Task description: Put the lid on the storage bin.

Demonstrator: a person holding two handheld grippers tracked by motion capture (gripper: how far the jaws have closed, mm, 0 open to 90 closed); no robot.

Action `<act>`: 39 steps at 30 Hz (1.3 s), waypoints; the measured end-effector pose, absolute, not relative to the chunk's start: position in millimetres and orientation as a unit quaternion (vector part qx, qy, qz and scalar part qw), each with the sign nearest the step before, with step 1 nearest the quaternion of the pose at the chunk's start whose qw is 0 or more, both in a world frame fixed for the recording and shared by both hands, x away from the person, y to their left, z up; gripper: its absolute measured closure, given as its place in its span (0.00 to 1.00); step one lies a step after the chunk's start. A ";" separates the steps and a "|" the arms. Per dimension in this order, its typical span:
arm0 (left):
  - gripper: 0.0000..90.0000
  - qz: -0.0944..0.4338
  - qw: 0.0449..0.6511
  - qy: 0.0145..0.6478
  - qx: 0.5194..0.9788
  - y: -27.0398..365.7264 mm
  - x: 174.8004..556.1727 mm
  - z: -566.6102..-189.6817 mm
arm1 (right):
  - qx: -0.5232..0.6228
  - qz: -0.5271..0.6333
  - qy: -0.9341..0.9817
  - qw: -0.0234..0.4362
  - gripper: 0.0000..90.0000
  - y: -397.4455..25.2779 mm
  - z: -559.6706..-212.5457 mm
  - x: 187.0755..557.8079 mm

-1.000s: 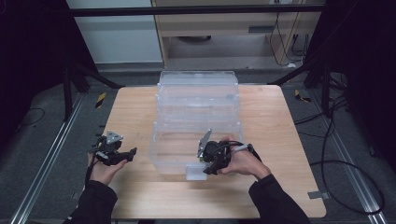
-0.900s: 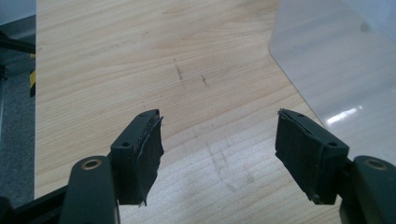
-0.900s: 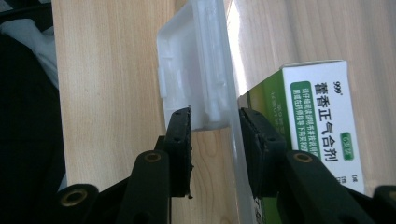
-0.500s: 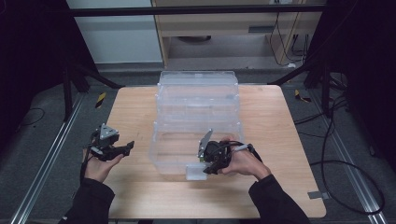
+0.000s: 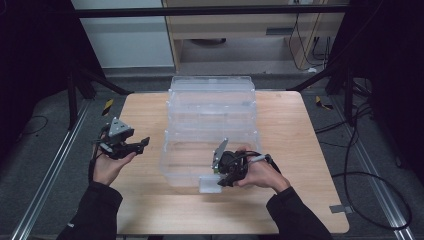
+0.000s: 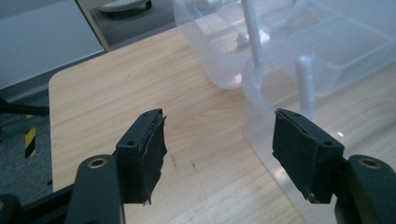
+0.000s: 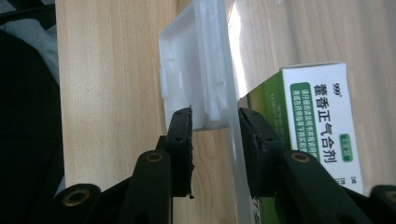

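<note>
Fingers, right gripper view: the two black fingers (image 7: pixel 180 140) are set either side of the front wall of a clear storage bin (image 7: pixel 233 154), at its white latch (image 7: pixel 196 70); one is outside, one inside. Whether the wall is pinched cannot be told; a thin gap seems to be left.

Fingers, left gripper view: the left gripper (image 6: pixel 219 140) is spread wide and empty, with bare worktop (image 6: pixel 116 93) between its pads and the bin's rounded corner (image 6: pixel 261 107) just beside one finger.

High view, bin: the clear storage bin (image 5: pixel 210 145) is seen at the middle of the wooden worktop (image 5: pixel 310 140), running away from the person in stepped, stacked sections.

High view, right: the right gripper (image 5: pixel 227 172) is held at the bin's near front edge, above the white latch (image 5: pixel 209 185).

High view, left: the left gripper (image 5: pixel 132 146) is lifted off the worktop, apart from the bin's left side.

Right gripper view, contents: a green-and-white medicine carton (image 7: pixel 322 126) is seen through the wall, lying inside the bin against its front.

Step in hand, judged: the front wall or latch is being taken hold of.

How to do it well: the fingers should be closed squarely on the wall beside the latch, not on the latch tab alone, since thin plastic may flex or slip. The bin's corner could be steadied by the free left gripper before any pull is made.
</note>
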State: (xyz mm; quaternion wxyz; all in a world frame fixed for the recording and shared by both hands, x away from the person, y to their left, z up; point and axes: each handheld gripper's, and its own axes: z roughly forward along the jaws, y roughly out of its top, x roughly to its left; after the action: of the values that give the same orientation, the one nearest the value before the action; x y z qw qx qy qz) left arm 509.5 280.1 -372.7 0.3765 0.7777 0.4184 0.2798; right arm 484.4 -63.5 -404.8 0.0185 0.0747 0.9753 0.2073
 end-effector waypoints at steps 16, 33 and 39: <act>0.37 0.276 0.386 0.377 0.795 253.7 530.1 -351.0 | 0.074 0.208 0.975 0.017 0.74 -63.5 -405.0 485.1; 0.38 0.273 0.393 0.298 0.826 240.2 546.5 -321.7 | 0.072 0.210 0.975 0.016 0.74 -64.0 -405.2 485.4; 0.38 0.260 0.387 0.272 0.842 228.9 551.5 -314.8 | 0.072 0.210 0.975 0.015 0.74 -64.2 -405.4 485.4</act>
State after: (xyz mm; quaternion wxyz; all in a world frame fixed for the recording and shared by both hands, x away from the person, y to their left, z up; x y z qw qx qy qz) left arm 551.5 228.9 -314.8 0.3866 0.8422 0.2716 0.2598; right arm 485.4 -64.2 -405.4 0.0155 0.0718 0.9748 0.2105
